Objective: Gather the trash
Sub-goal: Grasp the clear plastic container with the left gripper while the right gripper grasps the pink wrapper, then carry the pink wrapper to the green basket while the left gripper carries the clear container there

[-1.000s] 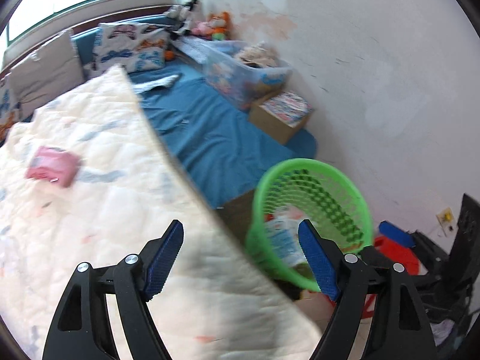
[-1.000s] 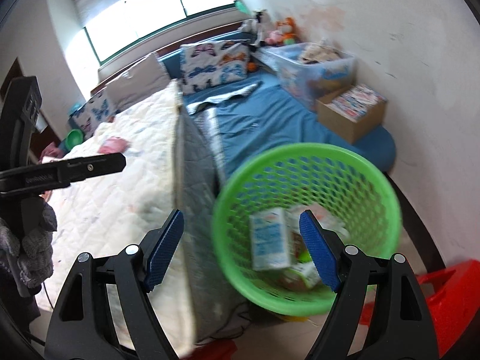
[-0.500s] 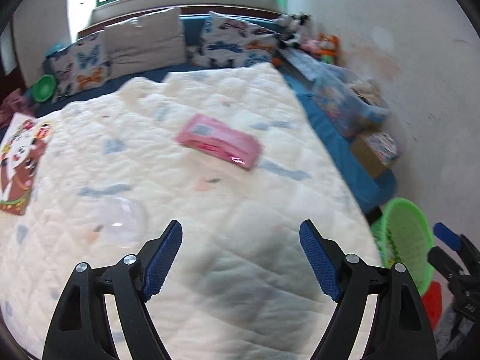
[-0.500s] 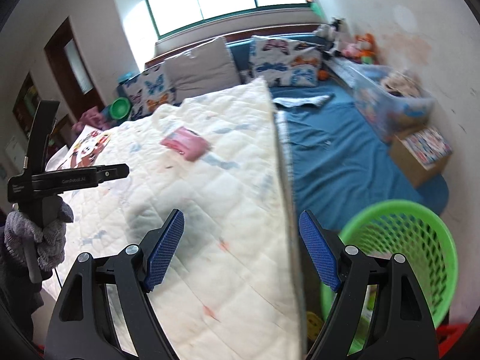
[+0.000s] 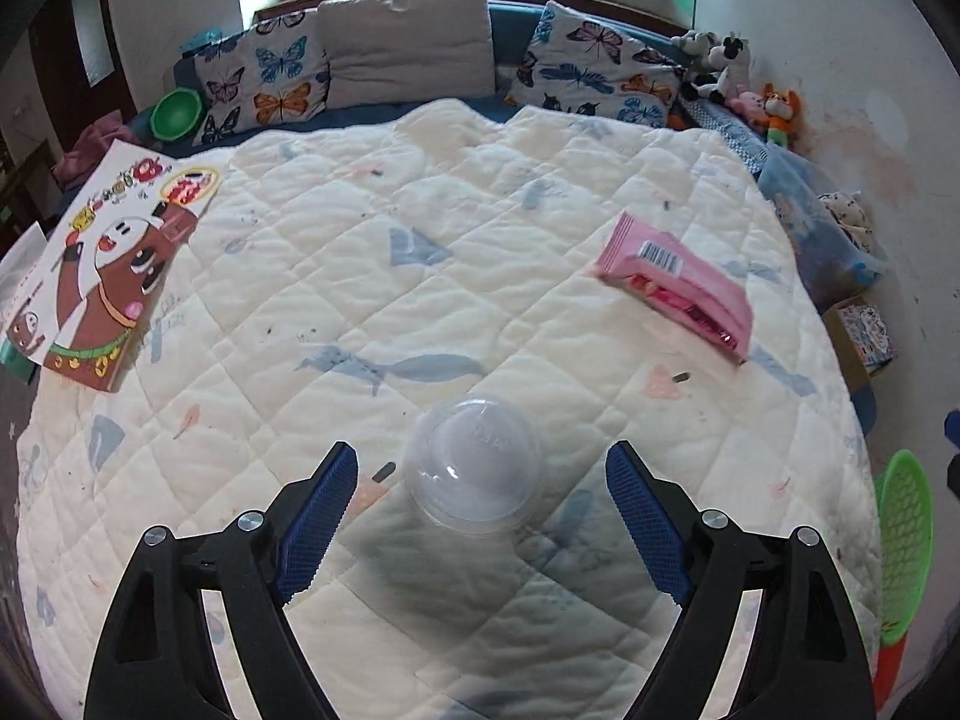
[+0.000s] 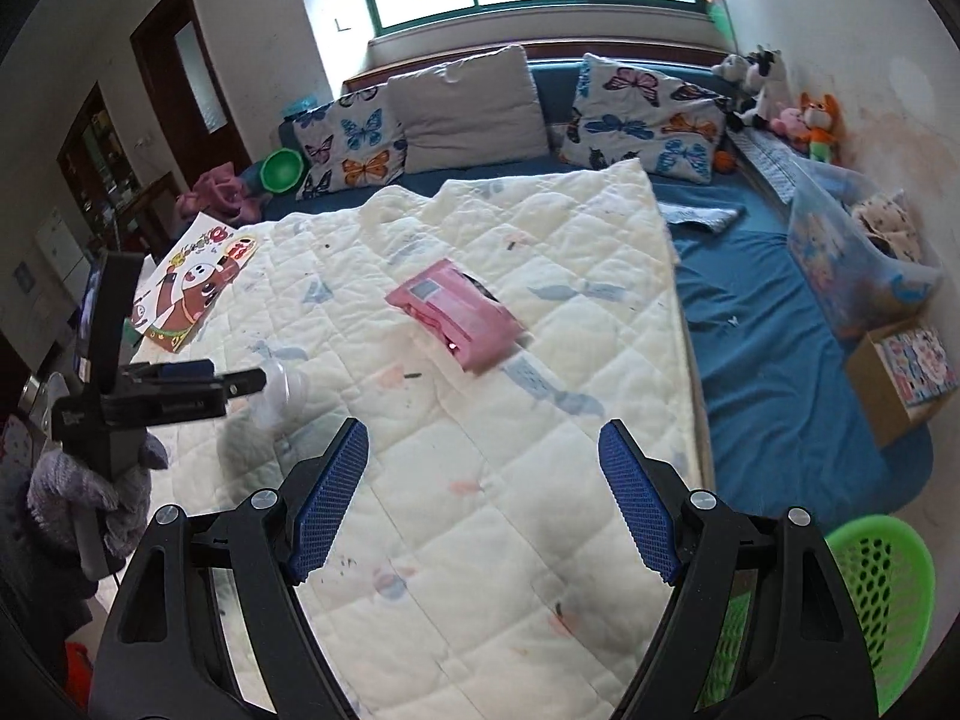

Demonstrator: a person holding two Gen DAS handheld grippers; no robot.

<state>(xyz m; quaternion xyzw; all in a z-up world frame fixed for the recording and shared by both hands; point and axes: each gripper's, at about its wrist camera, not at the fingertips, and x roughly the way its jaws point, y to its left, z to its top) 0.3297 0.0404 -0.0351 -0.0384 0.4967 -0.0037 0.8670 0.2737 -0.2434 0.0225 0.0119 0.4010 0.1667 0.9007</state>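
Observation:
A clear plastic dome lid [image 5: 474, 465] lies on the white quilt [image 5: 420, 276], just ahead of my open, empty left gripper [image 5: 480, 483] and between its fingers. A pink snack packet [image 5: 678, 282] lies farther right; it also shows in the right wrist view [image 6: 459, 315]. My right gripper [image 6: 483, 483] is open and empty above the quilt [image 6: 480, 420], short of the packet. The left gripper [image 6: 180, 387] and the lid [image 6: 282, 393] show at the left of the right wrist view. The green mesh basket [image 6: 876, 588] stands at the lower right off the bed, also in the left wrist view [image 5: 903, 546].
A picture book [image 5: 108, 264] lies on the quilt's left edge. Pillows [image 5: 408, 51] line the back. A green bowl [image 5: 175, 114], plush toys [image 6: 810, 114], a plastic bin [image 6: 852, 252] and a cardboard box [image 6: 906, 372] sit on the blue mat [image 6: 780, 360].
Both grippers have swung left from the green basket to the bed. The left one has come down to the clear lid; the right one now faces the pink packet.

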